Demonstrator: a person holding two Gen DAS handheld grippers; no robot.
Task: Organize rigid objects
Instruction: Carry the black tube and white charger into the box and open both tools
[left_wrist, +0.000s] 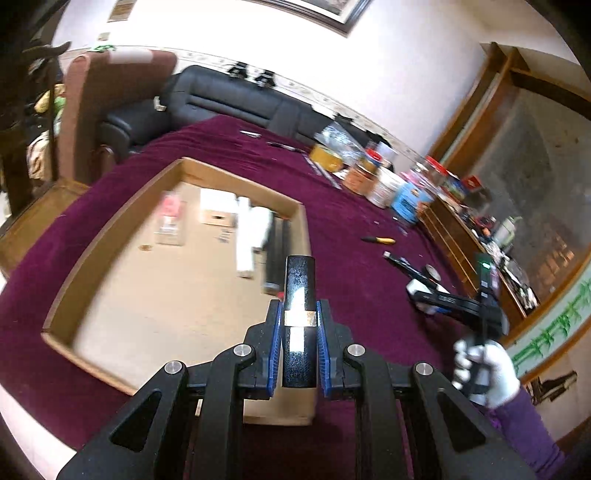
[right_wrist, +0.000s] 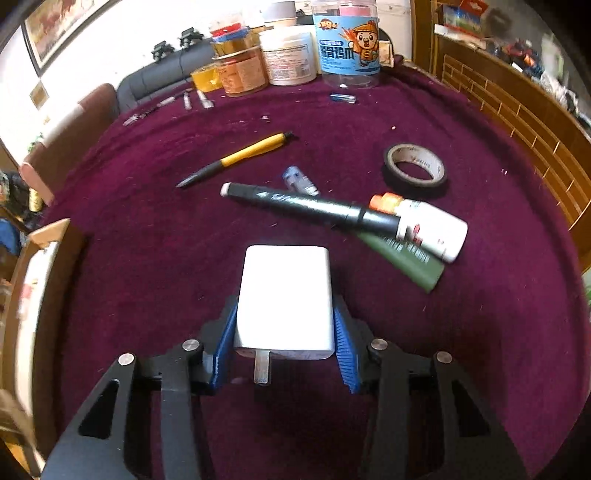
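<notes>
My left gripper (left_wrist: 298, 314) is shut on a black tube with a gold band (left_wrist: 299, 295) and holds it above the near right corner of a shallow cardboard box (left_wrist: 110, 229). White boxes (left_wrist: 218, 206) and black sticks (left_wrist: 275, 243) lie inside the box. My right gripper (right_wrist: 286, 328) is shut on a white charger block (right_wrist: 284, 295) with its metal prongs pointing toward me, held over the purple cloth. The right gripper also shows in the left wrist view (left_wrist: 424, 291).
On the purple tablecloth (right_wrist: 147, 258) lie a yellow and black pen (right_wrist: 240, 157), a long black marker (right_wrist: 310, 206), a white bottle (right_wrist: 428, 229), a green tube (right_wrist: 410, 262), a tape roll (right_wrist: 413, 166) and a small battery (right_wrist: 299, 181). Jars (right_wrist: 347, 44) line the far edge.
</notes>
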